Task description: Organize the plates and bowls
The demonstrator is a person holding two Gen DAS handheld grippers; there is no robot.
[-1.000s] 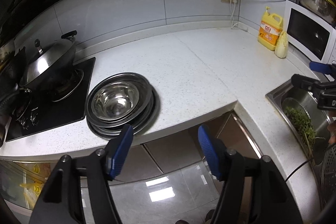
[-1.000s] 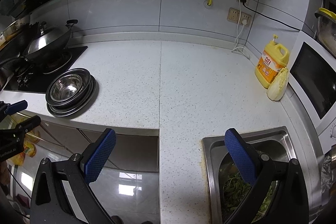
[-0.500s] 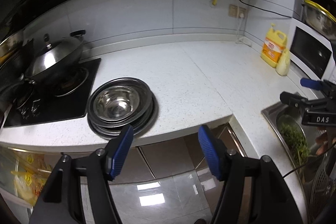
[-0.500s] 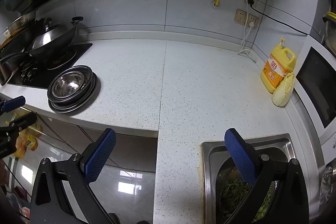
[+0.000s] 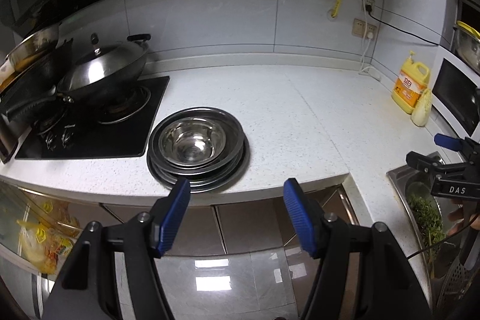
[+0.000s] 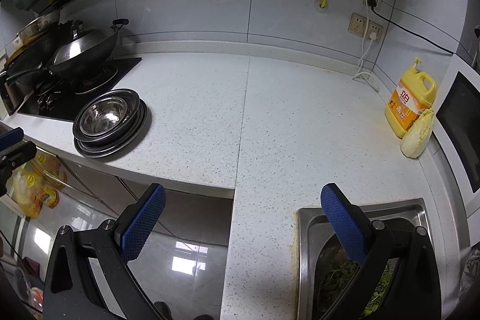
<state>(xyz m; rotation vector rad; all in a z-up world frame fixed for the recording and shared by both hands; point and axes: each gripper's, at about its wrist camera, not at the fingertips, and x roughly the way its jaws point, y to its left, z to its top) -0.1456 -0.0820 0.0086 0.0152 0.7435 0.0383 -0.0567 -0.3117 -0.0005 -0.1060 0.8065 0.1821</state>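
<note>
Presently: both my fingers apart, empty | nested steel bowls [image 5: 192,141] on plates [image 5: 228,180] near surface [image 5: 285,122] edge | risk: careless nudge topples stack.

Stack [image 5: 198,149]: plates beneath the bowl show rims only, count unclear. Microwave [image 6: 459,134] cut by frame edge. Sink [image 6: 312,230] partly hidden behind right gripper [image 6: 243,221].
</note>
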